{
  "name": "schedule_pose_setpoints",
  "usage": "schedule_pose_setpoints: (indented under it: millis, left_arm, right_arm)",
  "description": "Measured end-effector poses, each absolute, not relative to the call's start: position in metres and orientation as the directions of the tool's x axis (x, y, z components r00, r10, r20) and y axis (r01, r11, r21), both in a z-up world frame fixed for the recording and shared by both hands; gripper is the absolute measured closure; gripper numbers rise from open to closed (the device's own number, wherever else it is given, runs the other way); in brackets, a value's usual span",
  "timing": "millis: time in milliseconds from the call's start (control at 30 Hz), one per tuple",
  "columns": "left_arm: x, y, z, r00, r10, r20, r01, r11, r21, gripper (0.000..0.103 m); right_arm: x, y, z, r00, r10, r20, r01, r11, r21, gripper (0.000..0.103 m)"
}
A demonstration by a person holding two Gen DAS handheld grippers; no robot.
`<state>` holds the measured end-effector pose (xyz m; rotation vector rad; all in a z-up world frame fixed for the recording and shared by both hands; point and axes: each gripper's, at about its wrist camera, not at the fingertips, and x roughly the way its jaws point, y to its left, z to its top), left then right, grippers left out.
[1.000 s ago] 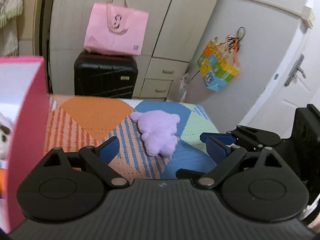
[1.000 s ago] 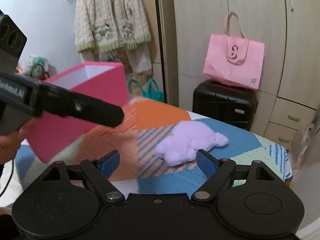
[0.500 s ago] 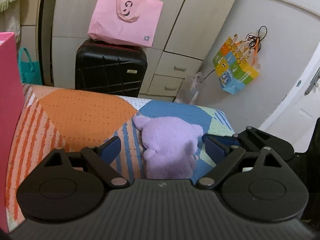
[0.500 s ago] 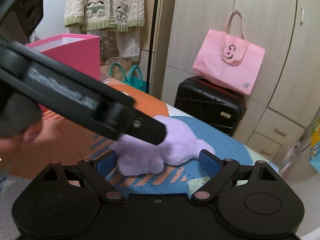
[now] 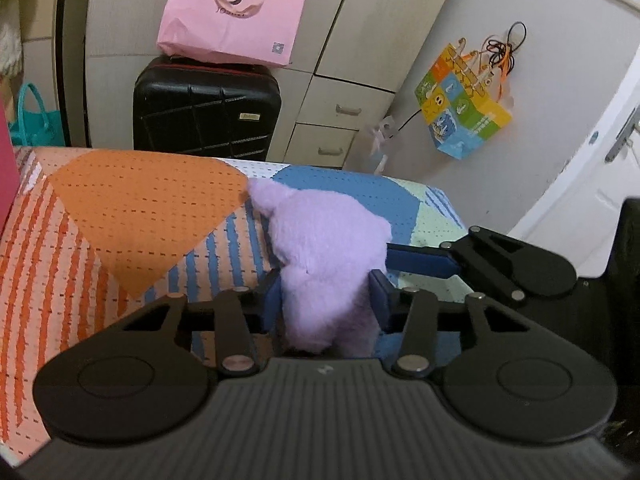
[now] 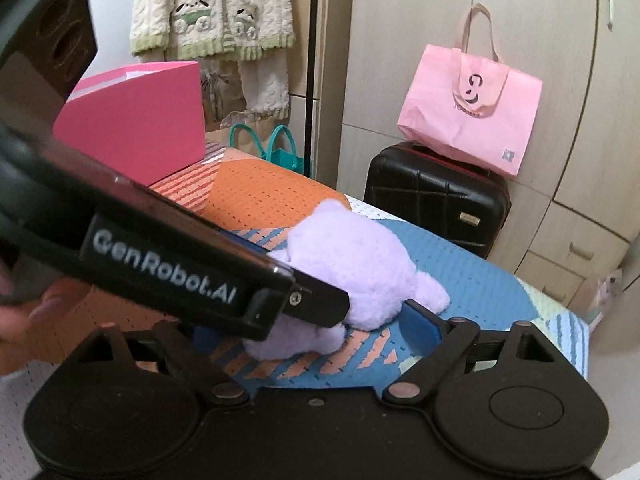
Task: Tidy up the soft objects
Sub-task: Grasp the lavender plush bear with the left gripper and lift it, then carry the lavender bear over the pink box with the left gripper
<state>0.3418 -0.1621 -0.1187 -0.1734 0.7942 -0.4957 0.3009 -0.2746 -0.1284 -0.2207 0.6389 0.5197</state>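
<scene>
Plush toy (image 5: 328,248), lilac and fluffy, is lying on the patchwork bedspread (image 5: 132,208) near the bed's far corner, and it is the thing being picked up now. Behind it the wardrobe (image 6: 500,80), the black suitcase (image 5: 206,108) and the pink paper bag (image 5: 236,8) are standing well apart from the work and playing no part.

The grasping step is in hand. The left gripper (image 5: 326,298) has just been closing, and the toy's near end is sitting between its blue pads (image 5: 378,296), which are pinching into the fur on both sides, so it is clenched on the toy. The right gripper (image 6: 304,334) is hanging spread wide with its pads at either side of the toy's near edge and not pressing on it; I judge it is waiting or about to help.

Next, I judge, the toy is going to the pink box (image 6: 136,120) at the left end of the bed. That calls for a firm enough squeeze that the soft body is not slipping out, a lift clear of the bedspread, and a carry across over the box's open top.

The left wrist view is showing the pinch itself, pads against fur, but only a sliver of the box at its left edge. The right wrist view is showing the whole box, a hanging cardigan (image 6: 216,8) and part of a hand (image 6: 24,316) on the left tool, while that tool's arm is hiding where its pads are meeting the toy.
</scene>
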Motion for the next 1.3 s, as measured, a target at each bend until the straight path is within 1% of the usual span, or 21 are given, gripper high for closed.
schedule_pose_setpoints:
  millis: [67, 233, 600, 867, 1067, 1300]
  left_arm:
    - [0.34, -0.163, -0.119, 0.597, -0.482, -0.641, 0.363, 0.875, -0.321, 0.063]
    - [0.337, -0.163, -0.117, 0.594, -0.48, -0.646, 0.36, 0.876, -0.321, 0.064]
    - [0.311, -0.161, -0.105, 0.572, -0.481, -0.665, 0.38, 0.873, -0.305, 0.064]
    - [0.274, -0.154, -0.092, 0.537, -0.497, -0.681, 0.427, 0.857, -0.289, 0.064]
    - [0.238, -0.15, -0.079, 0.546, -0.476, -0.689, 0.458, 0.858, -0.23, 0.064]
    - [0.195, -0.129, -0.07, 0.531, -0.493, -0.689, 0.474, 0.847, -0.241, 0.064]
  right_arm:
    - [0.301, -0.274, -0.128, 0.677, 0.397, -0.619, -0.524, 0.851, -0.027, 0.015]
    - [0.299, -0.271, -0.129, 0.689, 0.39, -0.611, -0.518, 0.854, -0.038, 0.019]
    - [0.279, -0.271, -0.122, 0.678, 0.397, -0.618, -0.515, 0.857, -0.013, 0.019]
    - [0.242, -0.268, -0.113, 0.681, 0.402, -0.612, -0.511, 0.86, -0.003, 0.018]
    - [0.207, -0.258, -0.105, 0.693, 0.387, -0.608, -0.493, 0.87, -0.007, 0.018]
    - [0.161, -0.247, -0.095, 0.702, 0.389, -0.597, -0.484, 0.875, 0.002, 0.019]
